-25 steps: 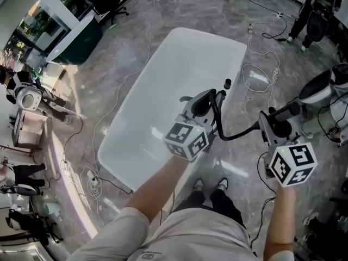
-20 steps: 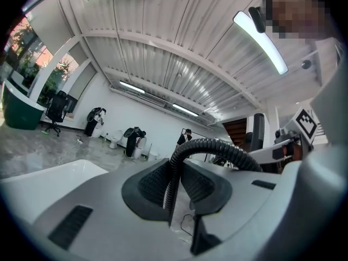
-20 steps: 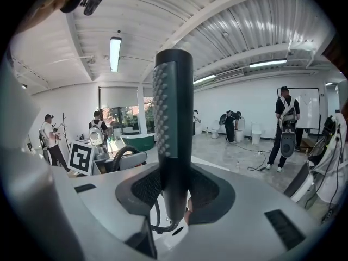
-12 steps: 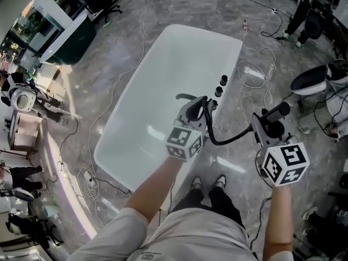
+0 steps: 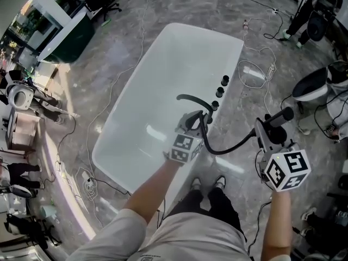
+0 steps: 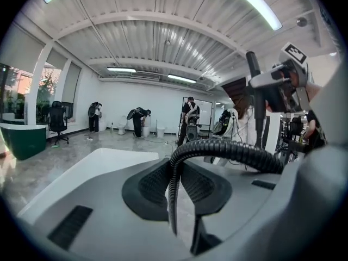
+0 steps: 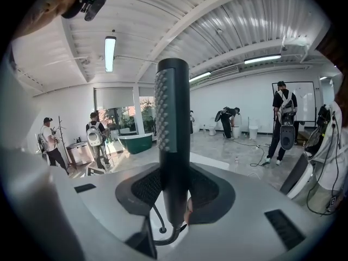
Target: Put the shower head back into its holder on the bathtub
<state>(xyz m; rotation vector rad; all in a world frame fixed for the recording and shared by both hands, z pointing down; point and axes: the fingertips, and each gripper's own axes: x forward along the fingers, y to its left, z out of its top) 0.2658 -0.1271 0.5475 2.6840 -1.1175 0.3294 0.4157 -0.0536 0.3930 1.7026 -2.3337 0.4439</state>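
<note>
A black shower head [image 7: 173,118] stands upright between the pads of my right gripper [image 7: 174,192], which is shut on its handle. In the head view this gripper [image 5: 270,130] hangs over the floor to the right of the white bathtub [image 5: 163,64], with the shower head [image 5: 280,116] sticking up from it. The black ribbed hose [image 5: 231,145] sags from there across to my left gripper [image 5: 191,119], which is shut on the hose [image 6: 228,151] just over the tub's right rim. Black knobs [image 5: 220,93] and a curved spout [image 5: 190,98] sit on that rim just beyond the left gripper.
White cables [image 5: 255,72] loop over the grey marble floor right of the tub, and more cable [image 5: 89,181] lies at its near left corner. The person's feet [image 5: 209,184] stand by the tub's near end. A white toilet [image 5: 315,86] and people [image 5: 307,15] are at the right.
My left gripper has come down with the hose toward the tub's right rim, near the spout. The right gripper with the shower head has sunk only slightly.
</note>
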